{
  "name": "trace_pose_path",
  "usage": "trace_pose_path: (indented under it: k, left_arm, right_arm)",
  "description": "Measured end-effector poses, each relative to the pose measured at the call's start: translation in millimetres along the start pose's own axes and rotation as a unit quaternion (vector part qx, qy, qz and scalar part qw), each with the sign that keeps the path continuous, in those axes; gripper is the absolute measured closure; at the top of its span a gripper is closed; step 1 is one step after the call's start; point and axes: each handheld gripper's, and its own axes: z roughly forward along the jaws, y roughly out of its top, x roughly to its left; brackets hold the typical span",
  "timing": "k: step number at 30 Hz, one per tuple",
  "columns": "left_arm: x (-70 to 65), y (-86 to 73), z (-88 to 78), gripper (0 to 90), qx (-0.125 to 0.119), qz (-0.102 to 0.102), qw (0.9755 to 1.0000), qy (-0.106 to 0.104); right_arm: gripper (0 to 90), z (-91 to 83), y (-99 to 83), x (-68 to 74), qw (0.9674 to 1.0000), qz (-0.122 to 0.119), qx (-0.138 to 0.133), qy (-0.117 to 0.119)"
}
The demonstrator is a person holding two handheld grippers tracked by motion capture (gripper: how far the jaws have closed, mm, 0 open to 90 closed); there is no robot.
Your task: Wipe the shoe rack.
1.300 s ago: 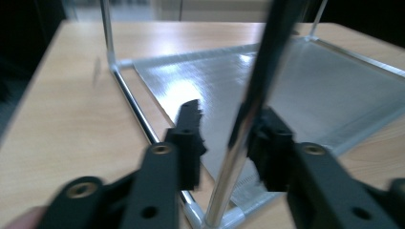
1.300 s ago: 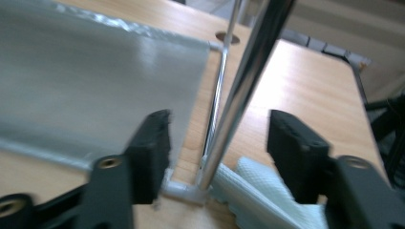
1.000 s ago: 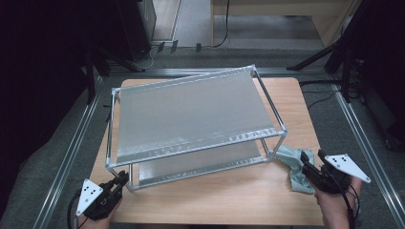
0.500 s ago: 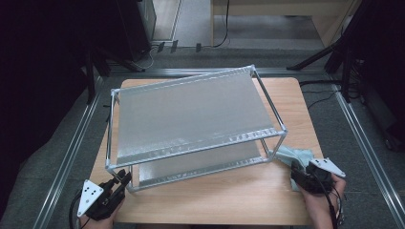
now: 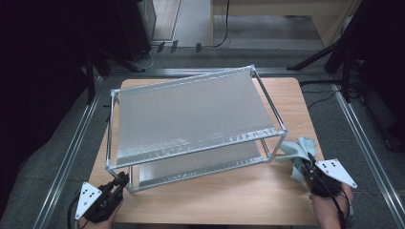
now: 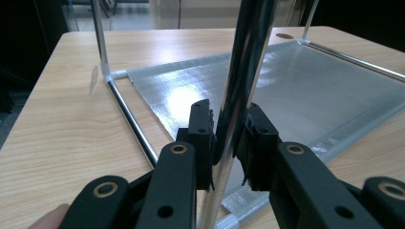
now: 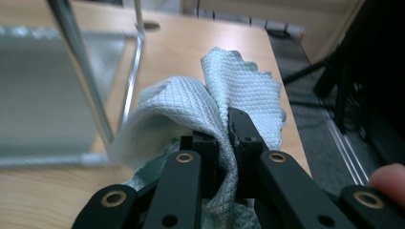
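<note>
Cloth (image 7: 191,107), pale green, waffle-textured, bunched, apparently folded over itself

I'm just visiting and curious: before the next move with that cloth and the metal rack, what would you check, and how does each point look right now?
1. Right gripper pinching the cloth: ok; its jaws have just been closing and a fold sits between the pads.
2. Left gripper clamped on the rack's post: ok.
3. Rack standing on the table: ok.
4. Cloth free of the rack's corner: cannot tell; they lie very close.
5. Whole cloth lifted off the table: not ok; part rests there.
</note>
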Motion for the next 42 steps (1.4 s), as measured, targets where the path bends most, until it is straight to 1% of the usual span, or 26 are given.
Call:
trace_pose_path:
  k: [1, 2, 3, 5, 7, 9, 11, 12, 13, 14, 16, 17, 19, 21, 23, 24, 25, 27, 29, 30, 31, 33, 36, 38, 41, 42]
  left_arm:
    - [0.0, -0.1, 0.1, 76.9, -0.001, -0.002, 1.0000, -0.001]
    - [-0.1, -0.2, 0.2, 76.9, -0.001, -0.004, 1.0000, -0.003]
    - [-0.5, -0.2, 0.4, 77.2, -0.001, -0.006, 1.0000, -0.005]
    - [-1.8, -0.2, 0.7, 77.8, -0.001, -0.006, 0.9999, -0.008]
    - [-3.7, -0.3, 1.1, 77.9, 0.000, -0.003, 0.9999, -0.010]
    - [-4.9, -0.5, 2.0, 78.0, -0.001, 0.000, 1.0000, -0.008]
    - [-5.2, -0.8, 2.4, 78.1, 0.000, 0.000, 1.0000, -0.005]
    - [-5.2, -1.1, 2.4, 78.0, 0.000, -0.001, 1.0000, -0.005]
    - [-5.7, -1.2, 2.4, 78.1, 0.000, -0.002, 1.0000, -0.004]
    - [-5.8, -1.2, 2.4, 78.2, 0.000, 0.001, 1.0000, -0.002]
    - [-5.9, -1.5, 2.7, 78.3, 0.000, 0.000, 1.0000, -0.002]
    - [-5.9, -1.4, 2.7, 78.5, 0.000, 0.001, 1.0000, -0.002]
    - [-6.1, -1.2, 2.7, 78.7, 0.001, 0.003, 1.0000, -0.001]
    - [-6.0, -1.2, 2.5, 79.1, 0.001, 0.005, 1.0000, -0.001]
    - [-5.6, -1.0, 2.6, 79.4, 0.002, 0.007, 1.0000, -0.003]
    - [-5.3, -1.0, 2.6, 79.4, 0.002, 0.007, 1.0000, -0.004]
    - [-5.1, -1.0, 2.7, 79.4, 0.002, 0.007, 1.0000, -0.005]
    - [-4.8, -1.0, 2.8, 79.5, 0.002, 0.006, 1.0000, -0.006]
    - [-4.4, -0.9, 3.0, 79.4, 0.002, 0.003, 1.0000, -0.007]
    - [-4.1, -0.9, 3.0, 79.4, 0.002, 0.003, 1.0000, -0.008]
    - [-4.0, -0.9, 3.0, 79.4, 0.002, 0.003, 1.0000, -0.009]
    - [-3.7, -0.8, 2.9, 79.4, 0.003, 0.002, 0.9999, -0.010]
    - [-3.3, -0.8, 3.1, 79.2, 0.002, 0.000, 0.9999, -0.011]
    - [-3.4, -0.7, 3.1, 79.2, 0.003, 0.000, 0.9999, -0.010]
    - [-3.6, -0.7, 3.2, 79.2, 0.003, 0.000, 0.9999, -0.010]
    - [-3.6, -0.7, 3.2, 79.2, 0.003, 0.000, 0.9999, -0.010]
  right_arm:
    - [83.8, -2.5, 2.4, 0.6, 0.9999, 0.002, -0.012, 0.005]
    - [83.8, -4.1, 4.5, 1.3, 0.9995, 0.008, -0.026, 0.013]
    - [83.8, -5.5, 6.2, 2.1, 0.9986, 0.014, -0.041, 0.030]
    - [83.8, -7.0, 9.5, 6.4, 0.9959, 0.012, -0.067, 0.061]
    - [83.6, -7.2, 13.3, 13.4, 0.9931, 0.009, -0.083, 0.083]
    - [83.5, -7.6, 18.7, 19.8, 0.9902, 0.007, -0.103, 0.094]
    - [83.5, -9.6, 27.3, 22.0, 0.9871, 0.016, -0.124, 0.100]
    - [83.5, -11.3, 33.7, 21.9, 0.9856, 0.020, -0.136, 0.098]
    - [83.5, -13.8, 42.4, 21.9, 0.9844, 0.021, -0.148, 0.094]
    - [83.2, -15.7, 48.4, 22.0, 0.9835, 0.020, -0.154, 0.092]
    - [82.1, -15.9, 54.3, 23.2, 0.9842, 0.015, -0.153, 0.088]
    - [82.1, -13.9, 53.2, 24.1, 0.9855, 0.015, -0.147, 0.083]
    - [82.1, -5.8, 44.8, 24.8, 0.9881, 0.019, -0.128, 0.082]
    - [82.6, 4.7, 32.7, 26.2, 0.9916, 0.020, -0.098, 0.081]
    - [83.4, 15.5, 20.1, 27.3, 0.9934, 0.024, -0.069, 0.088]
    - [83.6, 19.4, 15.5, 27.7, 0.9939, 0.028, -0.058, 0.090]
    - [83.8, 24.7, 9.3, 28.2, 0.9944, 0.031, -0.041, 0.092]
    - [83.8, 35.2, -3.1, 30.9, 0.9955, 0.029, -0.003, 0.090]
    - [83.7, 42.1, -11.1, 32.3, 0.9954, 0.027, 0.023, 0.090]
    - [83.7, 44.1, -13.3, 32.1, 0.9952, 0.026, 0.031, 0.089]
    - [83.7, 44.7, -14.0, 32.1, 0.9951, 0.030, 0.032, 0.088]
    - [83.7, 41.9, -11.4, 31.7, 0.9951, 0.033, 0.021, 0.090]
    - [83.8, 31.8, 1.2, 32.4, 0.9953, 0.033, -0.010, 0.090]
    - [83.8, 21.6, 14.1, 33.2, 0.9949, 0.027, -0.041, 0.088]
    - [83.8, 6.8, 29.6, 34.2, 0.9919, 0.025, -0.083, 0.093]
    - [83.8, 0.3, 35.7, 34.6, 0.9899, 0.025, -0.100, 0.097]
